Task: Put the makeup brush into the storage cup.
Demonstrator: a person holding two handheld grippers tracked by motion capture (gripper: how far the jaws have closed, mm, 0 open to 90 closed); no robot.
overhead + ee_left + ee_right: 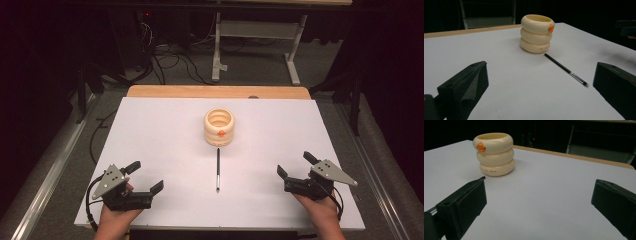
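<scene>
1. Black slim brush (218, 169) (pen-like stick, silvery ferrule at the near end) lies flat on the white table sheet (165, 125), roughly on the table's centre line, between the two grippers and a bit farther from the person than either.
2. Long axis: runs straight away from the person. Far tip points at the cream ringed duck cup (219, 127) and stops just short of its base; from the left gripper view the tip looks close to the cup, touching or not I can't tell.
3. Left gripper (145, 175): jaws spread wide, nothing between them, resting near the table's front-left. Brush lies ahead and to its right; the left gripper view shows it (565, 70) running diagonally across the gap between the jaws.
4. Right gripper (296, 166): jaws also spread wide, empty, front-right. Brush lies ahead and to its left; in the right gripper view only its far tip (483, 177) peeks above the left jaw, next to the cup (494, 153).
5. Nearness: near even; I'd not call one hand clearly closer.
6. Judgement: likely job is brush into cup. Either hand must swing inward and close across the shaft, i.e. jaws set crosswise to that near-far axis.
7. Risk: thin round shaft on a smooth sheet, could roll or skid when pinched.
</scene>
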